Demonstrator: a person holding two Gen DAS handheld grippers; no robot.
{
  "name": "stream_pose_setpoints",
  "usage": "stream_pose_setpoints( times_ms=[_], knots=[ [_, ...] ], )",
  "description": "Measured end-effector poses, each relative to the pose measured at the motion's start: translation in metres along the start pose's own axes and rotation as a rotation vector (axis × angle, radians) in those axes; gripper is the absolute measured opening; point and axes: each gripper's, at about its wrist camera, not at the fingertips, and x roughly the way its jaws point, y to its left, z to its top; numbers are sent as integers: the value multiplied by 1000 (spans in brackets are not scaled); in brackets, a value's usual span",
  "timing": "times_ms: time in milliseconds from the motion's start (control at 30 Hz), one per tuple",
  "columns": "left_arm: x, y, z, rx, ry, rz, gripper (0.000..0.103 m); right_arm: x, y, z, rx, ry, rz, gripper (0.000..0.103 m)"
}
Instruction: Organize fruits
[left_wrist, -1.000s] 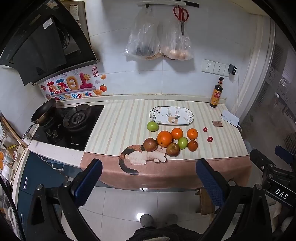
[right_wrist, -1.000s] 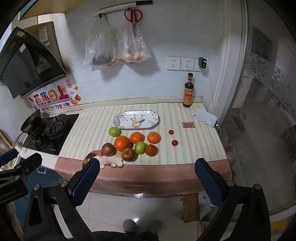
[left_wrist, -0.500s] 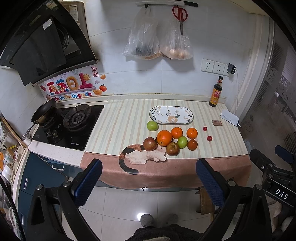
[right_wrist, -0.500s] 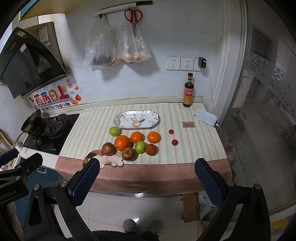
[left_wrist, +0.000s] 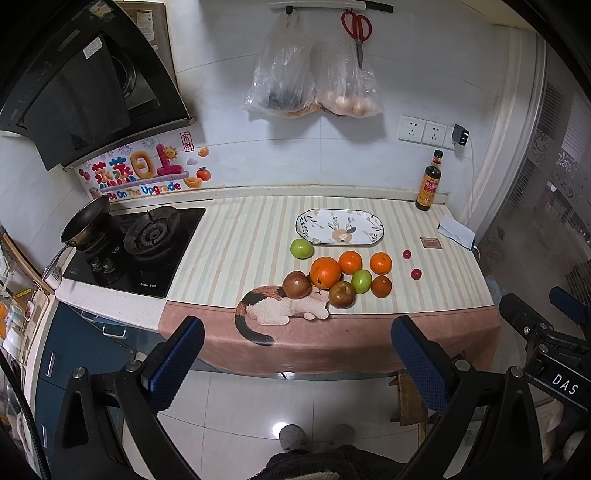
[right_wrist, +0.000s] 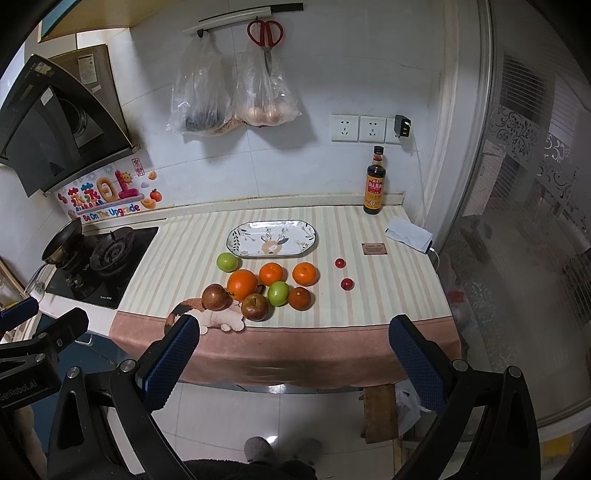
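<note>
Orange-and-apple cluster (left_wrist: 334, 277) touching, plate (left_wrist: 340, 232) empty | both hand-held grippers, left (left_wrist: 295, 356) and right (right_wrist: 293, 354), spread, holding nothing | risk: nudged fruit rolled off surface (left_wrist: 236, 251) (round, tightly packed).

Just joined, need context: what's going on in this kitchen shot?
A person stands back from the counter with an open left gripper and an open right gripper, both empty. Nothing has been picked up yet. The fruit sits loose on the striped cloth: a big orange, smaller oranges, two green apples, two reddish apples and two small red fruits off to the right. The oval plate behind them holds nothing.
</note>
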Motion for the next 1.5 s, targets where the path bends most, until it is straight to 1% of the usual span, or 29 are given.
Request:
stream_pose_setpoints(
  times_ms=[400,1333,1500],
  knots=[
    [-1,-8,0,5,-5,2,103,-1,-4,3,5,-5,0,103],
    [-1,-7,2,6,-8,1,103,-3,-1,7,7,-7,3,103],
    [-1,-5,10,6,-11,0,103,-4,-1,7,8,-8,5,103]
  ],
)
